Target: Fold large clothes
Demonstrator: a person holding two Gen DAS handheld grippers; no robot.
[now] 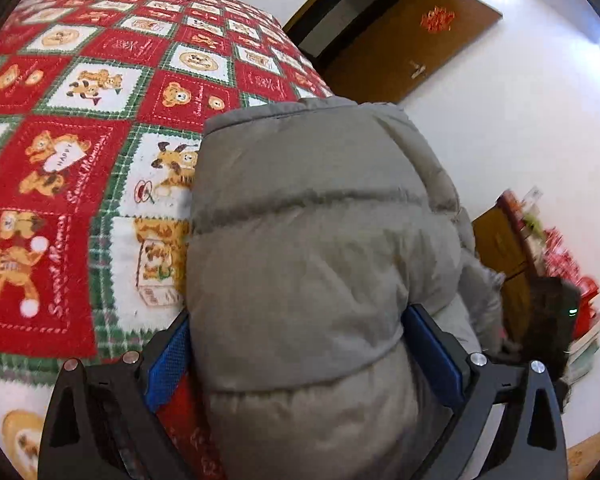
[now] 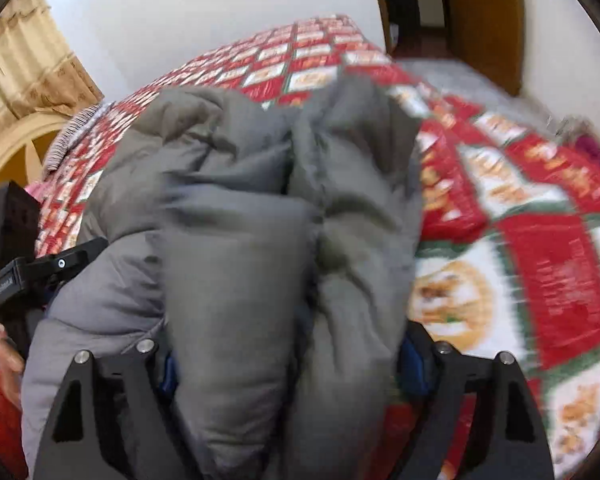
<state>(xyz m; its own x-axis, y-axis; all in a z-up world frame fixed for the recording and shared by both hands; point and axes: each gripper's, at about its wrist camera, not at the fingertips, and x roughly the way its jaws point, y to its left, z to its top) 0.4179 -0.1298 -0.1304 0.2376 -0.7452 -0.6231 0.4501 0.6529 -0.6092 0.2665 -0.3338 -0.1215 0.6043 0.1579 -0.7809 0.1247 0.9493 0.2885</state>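
Much of the red-and-green teddy-bear patchwork bedspread [image 2: 540,272] is smeared by motion blur; the puffy grey quilted down jacket [image 1: 308,264] is cut off by the lower edge, hiding the bedspread beneath.

bear-print blanket [image 1: 60,92]: "happy" on white card held by bear in red square at left; cursive "sweet memories" along edges of red squares, partly legible. red paper ornament [image 1: 437,19] on brown door [image 1: 412,44]: character unreadable. right wrist view: blanket lettering blurred, unreadable.
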